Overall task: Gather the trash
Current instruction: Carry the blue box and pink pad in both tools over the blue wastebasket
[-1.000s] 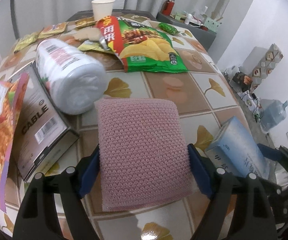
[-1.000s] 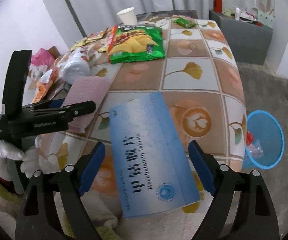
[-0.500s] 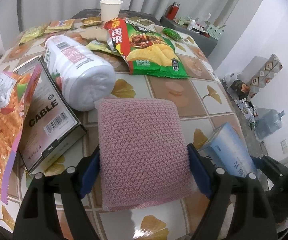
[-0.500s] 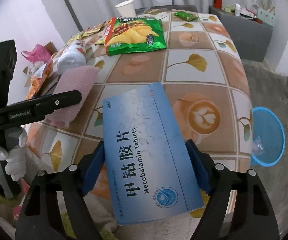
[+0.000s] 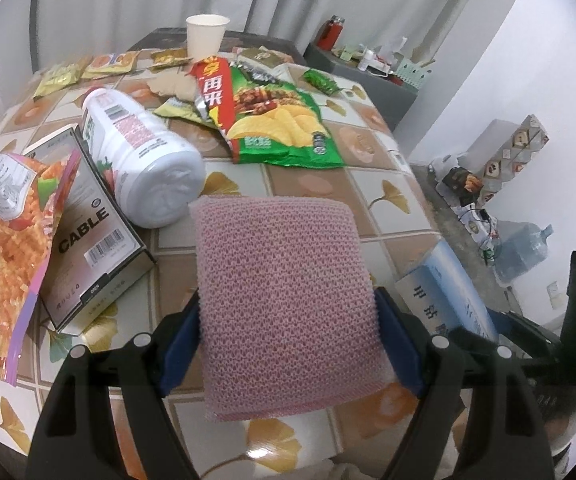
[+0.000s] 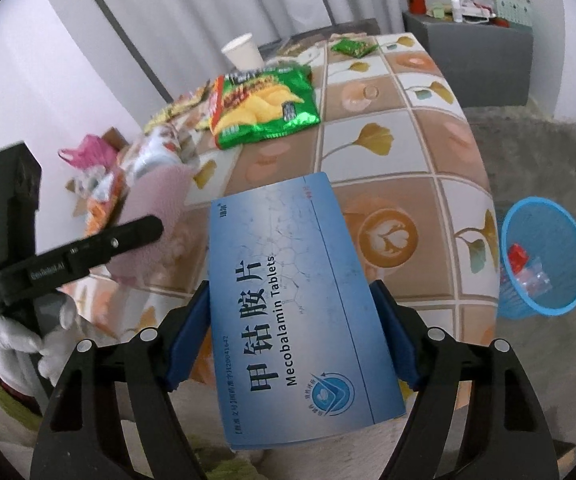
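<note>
Left fingers point(image 5: 288, 344): clamped on pink sponge point(image 5: 283, 292).
Right fingers point(image 6: 290, 338): clamped on tablet box point(image 6: 288, 300).
Advice: keep both grips firm, carry to blue bin point(image 6: 544, 256), frame right, then release over it.

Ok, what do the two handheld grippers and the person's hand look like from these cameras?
Both the left gripper and right gripper have black plastic finger arms with silver screw heads and blue pads. In the right wrist view the left one's black body carries small white lettering, too blurred to read. The left hand wears a white glove, with a green cuff below it.
</note>
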`<state>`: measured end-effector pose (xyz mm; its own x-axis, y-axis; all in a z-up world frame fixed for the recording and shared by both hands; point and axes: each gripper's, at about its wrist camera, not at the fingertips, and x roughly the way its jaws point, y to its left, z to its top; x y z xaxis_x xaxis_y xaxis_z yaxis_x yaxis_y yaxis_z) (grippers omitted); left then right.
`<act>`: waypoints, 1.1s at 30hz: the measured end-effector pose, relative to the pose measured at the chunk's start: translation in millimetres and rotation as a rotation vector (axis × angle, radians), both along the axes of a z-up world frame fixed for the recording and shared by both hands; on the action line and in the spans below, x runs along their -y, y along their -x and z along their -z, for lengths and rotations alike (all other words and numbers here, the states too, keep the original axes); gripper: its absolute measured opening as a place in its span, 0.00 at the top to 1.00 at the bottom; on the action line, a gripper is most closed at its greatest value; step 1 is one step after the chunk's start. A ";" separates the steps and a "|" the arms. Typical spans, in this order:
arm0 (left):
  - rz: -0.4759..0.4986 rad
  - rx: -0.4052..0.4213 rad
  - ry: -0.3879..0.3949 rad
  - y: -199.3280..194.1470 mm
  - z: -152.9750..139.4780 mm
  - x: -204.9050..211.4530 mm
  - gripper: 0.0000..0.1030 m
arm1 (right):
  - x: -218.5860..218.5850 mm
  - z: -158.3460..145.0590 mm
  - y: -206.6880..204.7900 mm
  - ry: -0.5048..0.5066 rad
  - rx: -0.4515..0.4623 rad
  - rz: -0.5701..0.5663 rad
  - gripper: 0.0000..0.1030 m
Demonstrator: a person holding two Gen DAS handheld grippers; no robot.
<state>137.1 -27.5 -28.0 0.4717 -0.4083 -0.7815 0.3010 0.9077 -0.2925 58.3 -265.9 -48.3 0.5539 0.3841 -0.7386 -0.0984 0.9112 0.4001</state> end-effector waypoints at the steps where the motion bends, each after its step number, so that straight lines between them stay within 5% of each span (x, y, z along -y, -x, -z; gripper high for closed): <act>1: 0.004 0.006 0.005 2.0 -3.2 1.2 0.24 | 3.0 -3.1 1.8 -0.014 0.008 0.006 0.29; 15: 0.144 0.078 0.029 10.3 -40.8 69.4 0.24 | 76.5 -26.6 30.1 -0.119 0.100 0.165 0.30; 24: 0.372 0.058 0.018 -0.9 -42.7 187.4 0.24 | 175.2 -13.6 58.2 -0.216 0.097 0.408 0.31; 33: 0.563 -0.067 -0.022 -26.1 -11.8 323.8 0.23 | 282.0 38.0 53.1 -0.399 0.021 0.614 0.31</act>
